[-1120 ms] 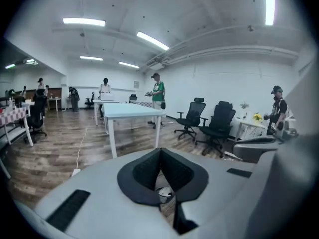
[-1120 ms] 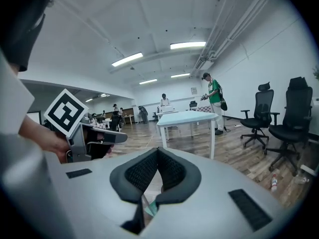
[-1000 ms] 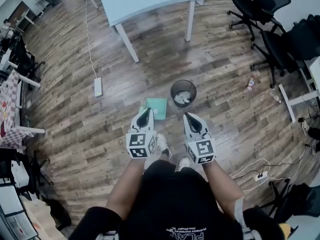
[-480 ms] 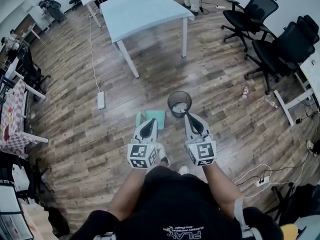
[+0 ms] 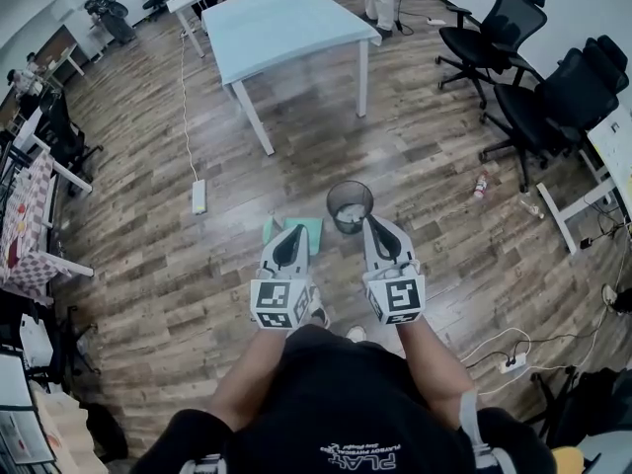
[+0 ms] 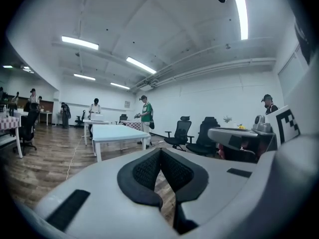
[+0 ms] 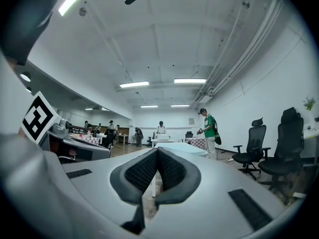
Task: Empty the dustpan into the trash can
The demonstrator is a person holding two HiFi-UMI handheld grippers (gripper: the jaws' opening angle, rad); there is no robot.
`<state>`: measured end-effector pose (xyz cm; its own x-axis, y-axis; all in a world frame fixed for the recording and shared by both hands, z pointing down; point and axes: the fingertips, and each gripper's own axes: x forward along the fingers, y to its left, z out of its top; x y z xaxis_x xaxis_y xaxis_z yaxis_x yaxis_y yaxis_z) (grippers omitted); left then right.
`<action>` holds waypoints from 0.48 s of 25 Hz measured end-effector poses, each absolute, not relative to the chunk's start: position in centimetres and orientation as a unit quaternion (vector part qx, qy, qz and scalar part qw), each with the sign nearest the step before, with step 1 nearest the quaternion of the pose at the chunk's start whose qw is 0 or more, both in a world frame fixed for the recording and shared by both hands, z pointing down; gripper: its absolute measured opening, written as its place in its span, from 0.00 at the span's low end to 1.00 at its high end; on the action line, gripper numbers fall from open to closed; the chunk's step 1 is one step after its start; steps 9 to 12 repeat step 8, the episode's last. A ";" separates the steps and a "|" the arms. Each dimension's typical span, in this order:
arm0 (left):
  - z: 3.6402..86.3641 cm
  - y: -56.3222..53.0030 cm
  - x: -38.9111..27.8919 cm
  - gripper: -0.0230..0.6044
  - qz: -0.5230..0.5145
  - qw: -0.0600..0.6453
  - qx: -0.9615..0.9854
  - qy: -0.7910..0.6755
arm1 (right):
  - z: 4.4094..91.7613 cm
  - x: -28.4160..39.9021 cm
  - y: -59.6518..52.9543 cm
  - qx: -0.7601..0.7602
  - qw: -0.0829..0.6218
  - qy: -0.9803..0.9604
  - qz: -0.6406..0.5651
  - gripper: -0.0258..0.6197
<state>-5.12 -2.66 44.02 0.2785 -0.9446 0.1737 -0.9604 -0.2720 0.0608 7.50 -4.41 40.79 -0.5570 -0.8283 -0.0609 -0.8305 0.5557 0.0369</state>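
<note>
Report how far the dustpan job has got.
Looks done: white scraps lie in the trash can; the teal dustpan lies on the floor beside it. In hand: nothing, left tool and right tool both shut, empty. Left: probably nothing, though the left tool partly hides the dustpan.

The trash can (image 5: 350, 205) stands on the floor (image 5: 148, 265) ahead of the person, with the dustpan (image 5: 316, 231) lying just to its left. The left gripper (image 5: 293, 228) hangs over the dustpan, the right gripper (image 5: 373, 223) beside the can. A power strip (image 5: 198, 197) lies farther left, a table (image 5: 286, 23) stands beyond, and office chairs (image 5: 558, 97) stand at right.
</note>
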 end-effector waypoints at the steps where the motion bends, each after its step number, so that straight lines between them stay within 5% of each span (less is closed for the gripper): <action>1: 43.9 -2.6 -5.0 0.07 0.051 0.076 0.796 -0.598 | 40.7 7.5 -4.3 -0.470 0.019 0.882 0.032 0.06; 12: 43.9 -1.7 -5.6 0.07 0.054 0.076 0.794 -0.601 | 39.9 7.8 -3.3 -0.472 0.032 0.880 0.039 0.06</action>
